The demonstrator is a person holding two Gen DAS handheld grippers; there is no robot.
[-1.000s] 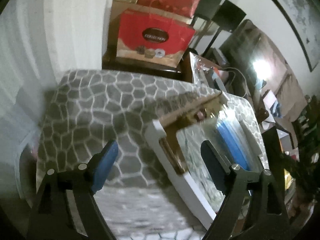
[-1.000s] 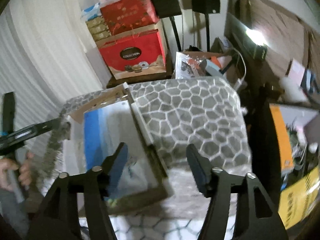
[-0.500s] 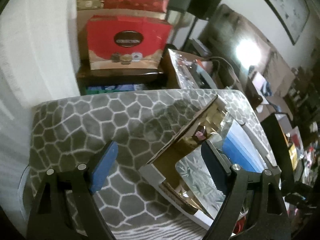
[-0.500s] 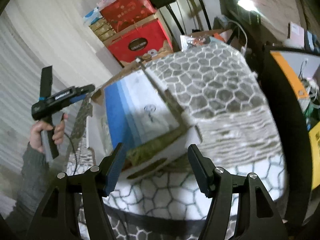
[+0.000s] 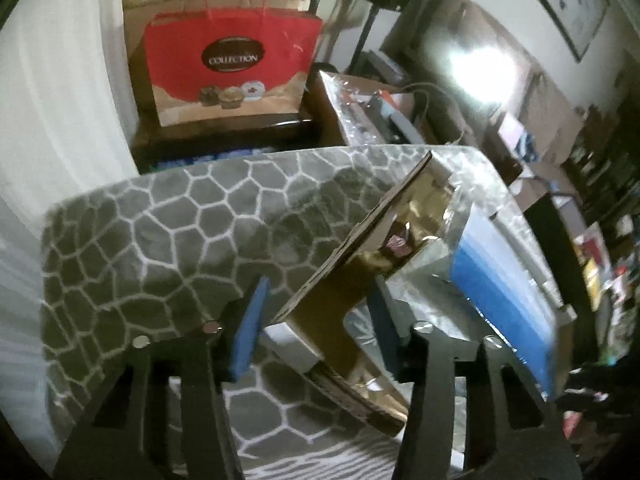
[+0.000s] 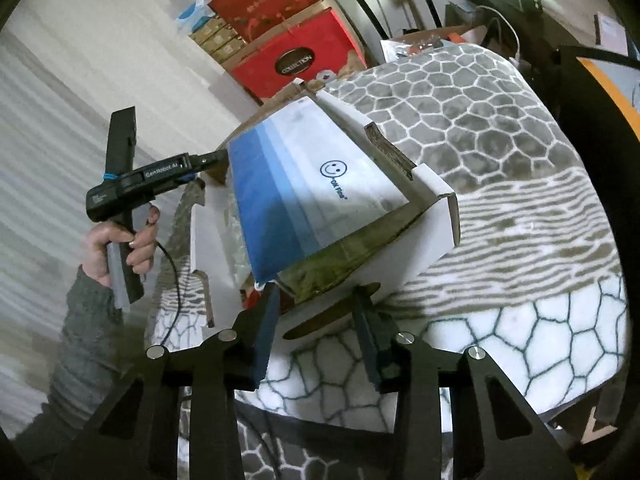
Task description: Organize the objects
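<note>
The box (image 6: 404, 248) lies open on the patterned blanket, toward its near edge, with a blue-and-white bag (image 6: 304, 188) filling its mouth, and I have it flanked. Its brown side flap (image 5: 348, 264) stands up between my left tongs (image 5: 316, 336), whose jaws have just been closing around the flap; the pads look apart from it, blurred though. My right tongs (image 6: 316, 328) sit just short of the box's near lower edge, jaws also just narrowed, nothing gripped. The left is nearer a hold; I judge that flap the next grasp.
</note>
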